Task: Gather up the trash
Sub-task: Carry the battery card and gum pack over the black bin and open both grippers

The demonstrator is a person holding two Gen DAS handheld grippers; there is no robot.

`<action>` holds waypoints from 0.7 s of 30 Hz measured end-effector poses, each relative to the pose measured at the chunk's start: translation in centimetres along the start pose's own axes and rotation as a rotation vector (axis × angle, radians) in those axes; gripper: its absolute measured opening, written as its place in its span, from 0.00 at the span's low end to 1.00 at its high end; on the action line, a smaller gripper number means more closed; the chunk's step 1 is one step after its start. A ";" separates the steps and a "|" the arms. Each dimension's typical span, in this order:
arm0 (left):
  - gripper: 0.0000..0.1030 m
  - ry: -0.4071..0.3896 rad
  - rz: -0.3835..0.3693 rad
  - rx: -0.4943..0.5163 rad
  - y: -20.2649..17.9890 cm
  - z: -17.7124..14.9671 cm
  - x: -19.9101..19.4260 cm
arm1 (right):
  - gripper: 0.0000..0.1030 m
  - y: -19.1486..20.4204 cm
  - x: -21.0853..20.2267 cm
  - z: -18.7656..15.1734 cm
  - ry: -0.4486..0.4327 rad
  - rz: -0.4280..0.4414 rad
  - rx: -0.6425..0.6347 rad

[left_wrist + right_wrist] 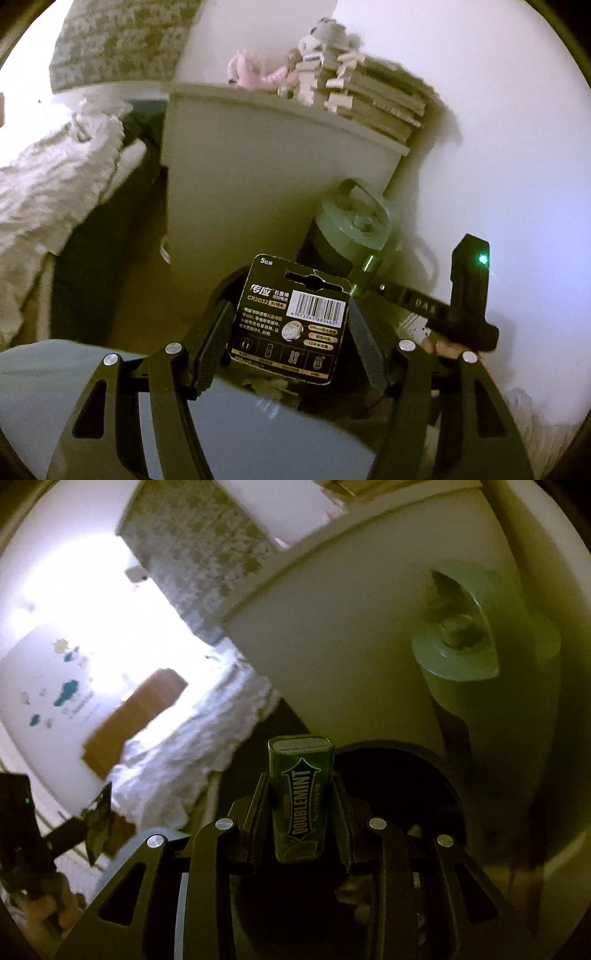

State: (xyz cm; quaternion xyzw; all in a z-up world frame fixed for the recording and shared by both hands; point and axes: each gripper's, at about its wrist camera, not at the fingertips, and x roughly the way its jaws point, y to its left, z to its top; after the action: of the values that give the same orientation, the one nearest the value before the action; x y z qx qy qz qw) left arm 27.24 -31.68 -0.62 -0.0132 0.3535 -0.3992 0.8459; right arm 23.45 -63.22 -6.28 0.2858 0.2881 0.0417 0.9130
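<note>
**Two pieces of trash held above the bin**

A black cardboard coin-battery blister card [291, 317] is being clamped upright by the left gripper [291, 328]. A green rectangular Doublemint gum tin [301, 799] is being pinched narrowly by the right gripper [301, 805]. Both are being held over a dark round bin opening [399, 775] beside a grey-green lidded bottle [354, 229].

The black cardboard battery blister card [290, 317] stands upright between the jaws of the left gripper [290, 332], over the round dark opening of a grey bin [236, 291]. Behind the bin rises a pale box-shaped bedside cabinet [236, 177], with a stack of books [384, 103] and small plush toys [258, 74] on top. A grey-green lidded flask [354, 229] stands right of the cabinet, against the wall. Left of the cabinet lies rumpled pale bedding [55, 177]. The green Doublemint gum tin [301, 797] stands upright between the jaws of the right gripper [301, 801], before the same bin opening.
</note>
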 end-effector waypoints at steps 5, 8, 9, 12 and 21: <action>0.61 0.053 -0.018 -0.030 0.2 0.3 3.7 | 0.31 -1.6 0.8 0.1 0.006 -0.035 0.007; 0.61 0.073 -0.025 -0.031 -0.1 0.3 5.1 | 0.31 -2.7 1.0 -0.1 0.019 -0.041 0.039; 0.61 0.077 -0.024 -0.030 -0.1 0.2 5.4 | 0.31 -3.1 1.2 -0.1 0.024 -0.044 0.048; 0.61 0.087 -0.029 -0.029 -0.3 0.1 6.1 | 0.31 -3.5 1.0 -0.3 0.035 -0.052 0.046; 0.62 0.113 -0.021 -0.033 -0.1 0.0 7.3 | 0.31 -3.3 1.0 -0.5 0.055 -0.057 0.046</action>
State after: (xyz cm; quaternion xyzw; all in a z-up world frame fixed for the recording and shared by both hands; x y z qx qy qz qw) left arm 30.31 -36.75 -4.89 -0.0084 0.4072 -0.4021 0.8200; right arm 23.72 -65.46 -8.93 0.2971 0.3217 0.0169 0.8988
